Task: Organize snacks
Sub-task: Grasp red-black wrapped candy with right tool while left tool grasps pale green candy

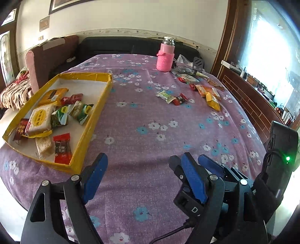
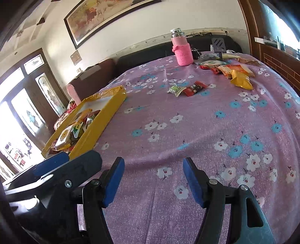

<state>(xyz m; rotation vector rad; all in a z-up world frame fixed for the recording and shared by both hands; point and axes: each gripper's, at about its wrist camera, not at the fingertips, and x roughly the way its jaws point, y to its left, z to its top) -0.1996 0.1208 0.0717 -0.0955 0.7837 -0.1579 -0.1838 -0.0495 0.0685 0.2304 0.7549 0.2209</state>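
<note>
Both grippers hover at near edge of surface (image 2: 206, 131), jaws wide, empty. Next targets: green snack (image 2: 175, 89) and red snack (image 2: 195, 88), touching, far-centre, ahead of right gripper (image 2: 153, 180), which looks nearer than left gripper (image 1: 144, 180). Red snack's long axis runs left-right. Yellow box (image 1: 90, 120) left.

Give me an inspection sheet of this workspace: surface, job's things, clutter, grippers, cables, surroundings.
Surface: purple floral tablecloth covering the table, lightly creased.
Job's things: shallow yellow cardboard tray at the left, holding about ten wrapped snacks; a small green packet and a small red packet side by side mid-table; a pile of orange and yellow snack bags at the far right.
Clutter: pink bottle in a knitted sleeve, upright at the far edge; dark slotted spatula beside it.
Grippers: left gripper and right gripper both have jaws open, nothing held, low over the cloth.
Cables: black cable under the right gripper.
Surroundings: dark sofa, framed painting, bright window.
</note>
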